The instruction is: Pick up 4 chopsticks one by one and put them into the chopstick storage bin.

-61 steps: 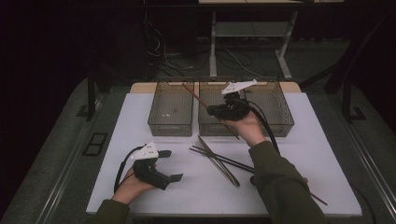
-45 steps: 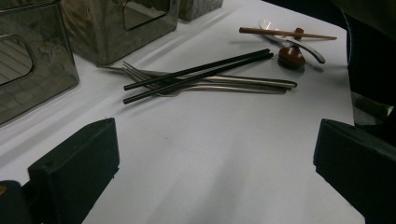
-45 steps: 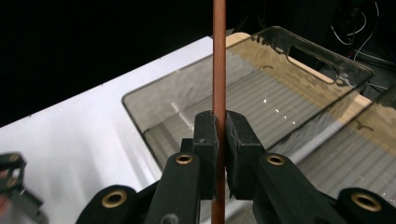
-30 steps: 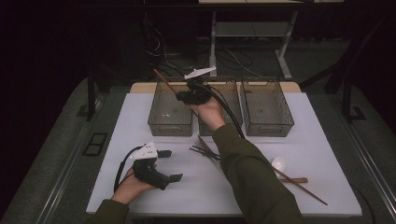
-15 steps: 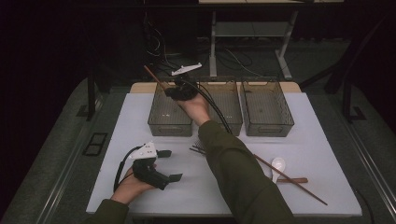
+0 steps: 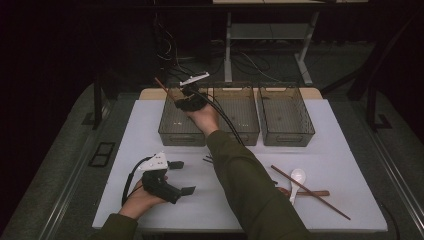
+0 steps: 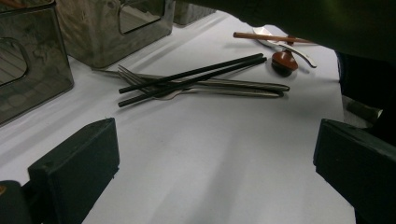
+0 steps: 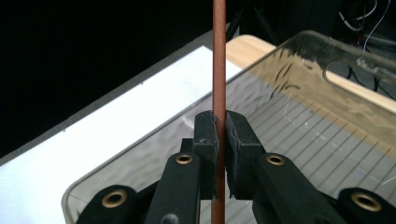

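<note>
My right gripper [image 6: 183,98] is shut on a brown chopstick [image 6: 161,84] and holds it over the left clear bin [image 6: 170,133]. In the right gripper view the pads [image 8: 205,135] clamp the chopstick [image 8: 218,56] above the bin's ribbed floor [image 8: 299,154]. My left gripper [image 6: 181,177] rests on the white table near the front left, open, with nothing between its fingers. In the left gripper view, two black chopsticks [image 7: 191,79] lie across metal forks [image 7: 224,88] ahead of the left gripper [image 7: 215,163].
Two more clear bins, the middle [image 6: 246,135] and the right [image 6: 286,136], stand in the row at the back. A second brown chopstick [image 6: 320,200], a white spoon [image 6: 297,178] and a wooden spoon [image 6: 312,193] lie at the front right. My right sleeve [image 6: 245,185] crosses the table's middle.
My right gripper has carried the brown chopstick leftward and a little down, from above the middle bin to over the left bin. The left gripper has stayed put.
</note>
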Demonstrator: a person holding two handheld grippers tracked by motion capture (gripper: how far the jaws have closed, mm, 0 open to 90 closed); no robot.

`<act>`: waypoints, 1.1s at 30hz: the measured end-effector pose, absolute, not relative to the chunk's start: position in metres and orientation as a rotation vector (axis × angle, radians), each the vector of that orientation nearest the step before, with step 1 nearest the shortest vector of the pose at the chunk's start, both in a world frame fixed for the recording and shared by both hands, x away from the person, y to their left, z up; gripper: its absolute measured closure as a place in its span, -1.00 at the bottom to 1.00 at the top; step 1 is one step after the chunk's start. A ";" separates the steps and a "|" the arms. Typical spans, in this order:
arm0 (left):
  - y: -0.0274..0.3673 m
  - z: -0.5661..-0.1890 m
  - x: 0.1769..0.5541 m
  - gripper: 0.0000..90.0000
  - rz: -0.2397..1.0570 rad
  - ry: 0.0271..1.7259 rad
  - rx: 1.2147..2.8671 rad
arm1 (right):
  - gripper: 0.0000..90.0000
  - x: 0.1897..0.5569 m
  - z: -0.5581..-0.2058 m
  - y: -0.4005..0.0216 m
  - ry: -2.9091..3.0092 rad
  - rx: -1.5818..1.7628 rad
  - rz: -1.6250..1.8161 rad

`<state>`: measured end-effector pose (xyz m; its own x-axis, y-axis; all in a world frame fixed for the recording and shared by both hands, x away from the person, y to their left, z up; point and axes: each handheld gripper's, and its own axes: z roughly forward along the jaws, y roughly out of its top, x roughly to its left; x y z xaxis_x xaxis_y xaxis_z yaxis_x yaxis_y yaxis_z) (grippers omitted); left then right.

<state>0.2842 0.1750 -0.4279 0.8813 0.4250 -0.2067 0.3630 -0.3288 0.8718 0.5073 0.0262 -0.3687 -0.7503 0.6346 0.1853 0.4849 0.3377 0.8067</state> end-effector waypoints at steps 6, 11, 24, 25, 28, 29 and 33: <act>0.174 -0.428 0.284 -1.00 0.069 0.579 1.946 | 0.84 0.509 -0.377 0.029 2.466 1.059 1.318; 0.174 -0.428 0.284 -1.00 0.069 0.575 1.948 | 0.84 0.510 -0.382 0.031 2.504 1.089 1.256; 0.173 -0.428 0.284 -1.00 0.069 0.576 1.948 | 0.22 0.511 -0.380 0.028 2.541 1.078 1.199; 0.173 -0.428 0.284 -1.00 0.070 0.576 1.948 | 0.19 0.511 -0.378 0.027 2.540 1.075 1.203; 0.173 -0.428 0.284 -1.00 0.071 0.574 1.953 | 0.11 0.509 -0.372 0.023 2.543 1.064 1.216; 0.173 -0.428 0.283 -1.00 0.072 0.574 1.955 | 0.08 0.509 -0.370 0.022 2.549 1.056 1.220; 0.173 -0.428 0.283 -1.00 0.077 0.575 1.958 | 0.00 0.505 -0.361 0.013 2.572 1.018 1.229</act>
